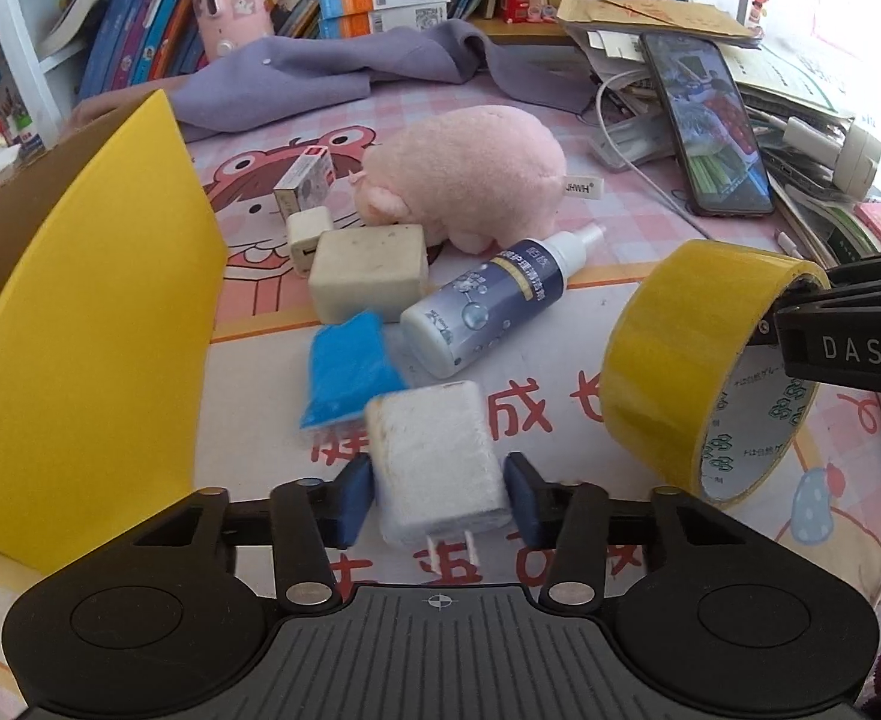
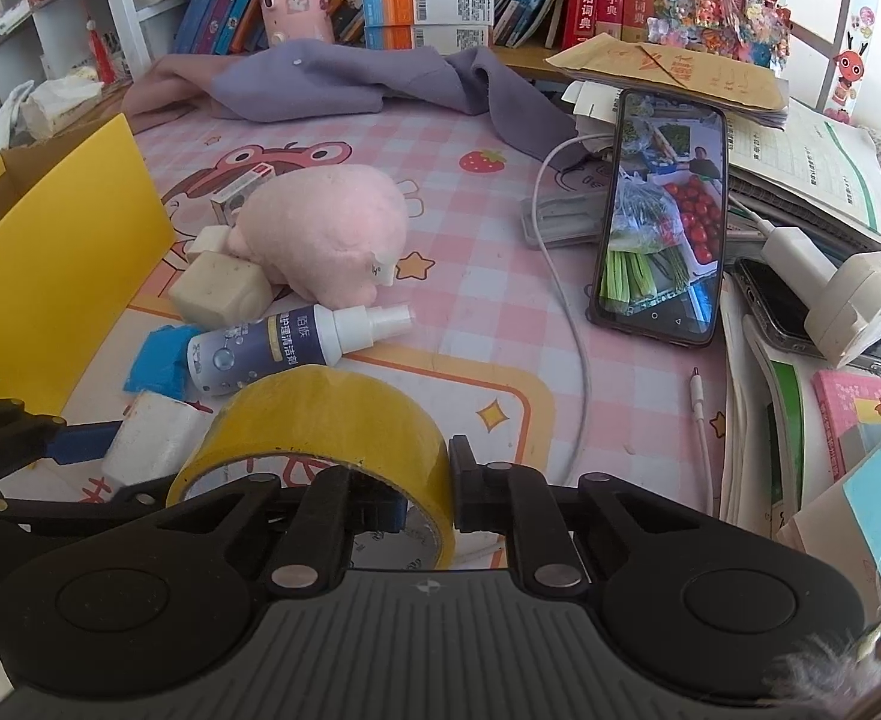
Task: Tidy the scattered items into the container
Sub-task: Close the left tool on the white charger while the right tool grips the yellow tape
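I count the loose items on the table (image 1: 560,312): one white plug charger (image 1: 434,456), one blue packet (image 1: 347,378), one spray bottle (image 1: 488,294), one beige soap-like block (image 1: 368,270), one small white USB adapter (image 1: 307,240), one small carton (image 1: 303,180), one pink plush pig (image 1: 470,174) and one roll of yellow tape (image 1: 674,354). My left tongs (image 1: 437,495) sit at the plug charger with a blue pad against each of its flanks, its two prongs pointing back toward me. My right tongs (image 2: 428,504) are pinched shut on the wall of the tape roll, one finger inside the ring and one outside; the roll stands tilted on its edge. The container, a cardboard box with yellow flaps (image 1: 92,312), stands open at the left, just beside the cluster. The blue packet lies touching the charger's far end, and the spray bottle lies on its side just beyond, nozzle toward the pig. Farther right, one phone (image 2: 662,216) leans against a stack of papers and books, with a white cable (image 2: 578,348) trailing over the mat. A purple cloth (image 2: 344,78) is heaped at the back before the bookshelf.
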A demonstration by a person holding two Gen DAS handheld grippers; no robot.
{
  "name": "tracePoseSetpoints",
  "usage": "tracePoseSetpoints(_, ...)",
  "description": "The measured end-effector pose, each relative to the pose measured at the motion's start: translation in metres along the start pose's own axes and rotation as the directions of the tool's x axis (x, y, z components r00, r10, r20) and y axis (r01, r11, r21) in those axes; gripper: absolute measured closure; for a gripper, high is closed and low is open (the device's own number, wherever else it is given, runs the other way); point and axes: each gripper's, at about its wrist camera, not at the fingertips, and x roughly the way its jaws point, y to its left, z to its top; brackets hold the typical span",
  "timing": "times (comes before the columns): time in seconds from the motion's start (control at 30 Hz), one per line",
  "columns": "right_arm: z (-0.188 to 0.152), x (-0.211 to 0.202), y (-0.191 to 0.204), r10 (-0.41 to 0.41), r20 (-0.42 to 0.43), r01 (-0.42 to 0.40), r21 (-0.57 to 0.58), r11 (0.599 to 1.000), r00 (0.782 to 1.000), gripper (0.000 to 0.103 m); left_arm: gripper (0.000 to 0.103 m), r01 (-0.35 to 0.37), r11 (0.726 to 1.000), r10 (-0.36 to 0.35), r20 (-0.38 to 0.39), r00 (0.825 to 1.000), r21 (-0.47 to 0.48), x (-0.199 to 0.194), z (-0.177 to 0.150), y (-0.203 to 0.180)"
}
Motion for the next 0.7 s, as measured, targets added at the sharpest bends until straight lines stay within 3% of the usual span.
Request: tracePoseSetpoints(0.7, -0.023, -0.046, 0.022, -0.035, 0.06, 0.034, 0.023, 0.999, 0.998, 0.091, 0.061, 0.038, 0.998, -0.044, 0.157, 0.987, 0.041, -0.062, -0.021, 0.008)
